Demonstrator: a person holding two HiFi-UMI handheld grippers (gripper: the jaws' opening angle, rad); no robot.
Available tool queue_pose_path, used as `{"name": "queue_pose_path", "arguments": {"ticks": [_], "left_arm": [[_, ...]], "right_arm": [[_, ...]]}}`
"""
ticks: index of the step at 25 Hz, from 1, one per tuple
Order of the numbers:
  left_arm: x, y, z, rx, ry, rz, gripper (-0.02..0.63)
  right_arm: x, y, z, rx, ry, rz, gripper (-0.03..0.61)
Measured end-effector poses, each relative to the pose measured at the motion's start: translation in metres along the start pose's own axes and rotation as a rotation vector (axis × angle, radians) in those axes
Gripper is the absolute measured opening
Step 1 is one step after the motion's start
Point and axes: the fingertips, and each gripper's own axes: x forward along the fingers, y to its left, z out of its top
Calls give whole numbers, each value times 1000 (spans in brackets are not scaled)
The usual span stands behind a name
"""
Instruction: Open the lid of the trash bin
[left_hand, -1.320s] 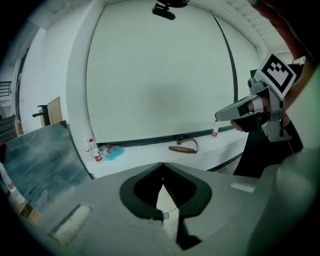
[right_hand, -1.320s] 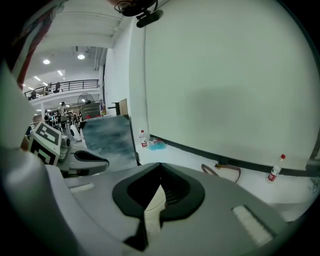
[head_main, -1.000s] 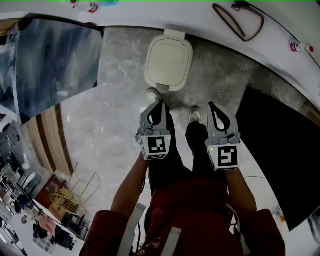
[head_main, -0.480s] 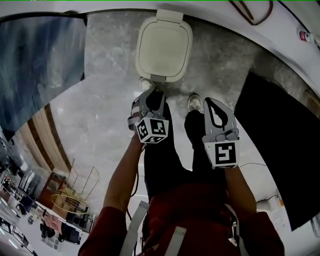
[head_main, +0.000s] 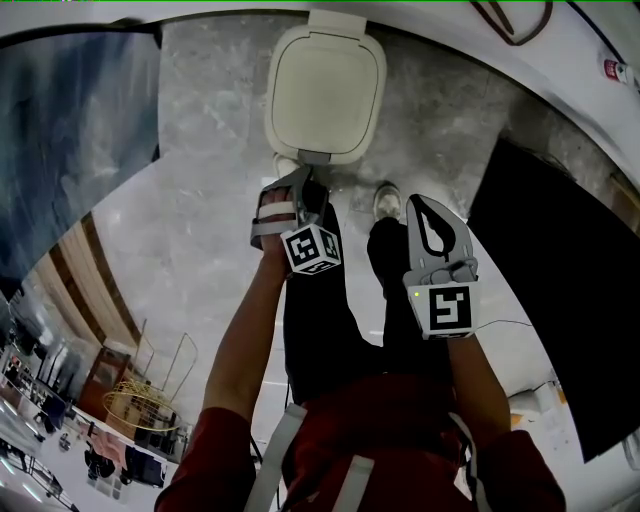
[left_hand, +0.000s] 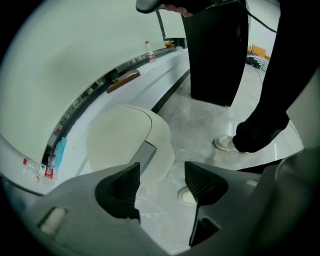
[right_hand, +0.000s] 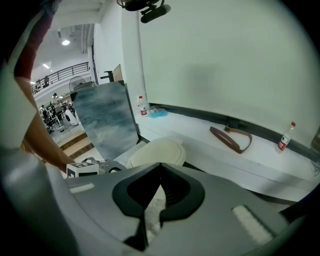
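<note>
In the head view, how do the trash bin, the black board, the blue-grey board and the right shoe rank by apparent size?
1. black board and blue-grey board, about alike, so unranked
2. trash bin
3. right shoe

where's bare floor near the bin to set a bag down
Bare floor left of the bin, up to the blue panel, and right of it, before the black panel. Crowded just in front: the shoes stand there.

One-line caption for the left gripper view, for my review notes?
Left gripper, jaws opening and empty, aimed down at the closed cream trash bin.
</note>
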Motion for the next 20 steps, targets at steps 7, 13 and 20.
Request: {"name": "queue_pose_path", "arguments": {"ticks": [7, 13, 20], "left_arm": [[10, 2, 4, 156, 22, 28, 304], [19, -1, -2, 235, 69, 32, 310], [20, -2, -5, 256, 81, 58, 310]], "right_arm": [[8, 0, -4, 5, 7, -2, 0], [10, -2, -5, 6, 9, -3, 0], [10, -7, -7, -3, 18, -2, 0]]}}
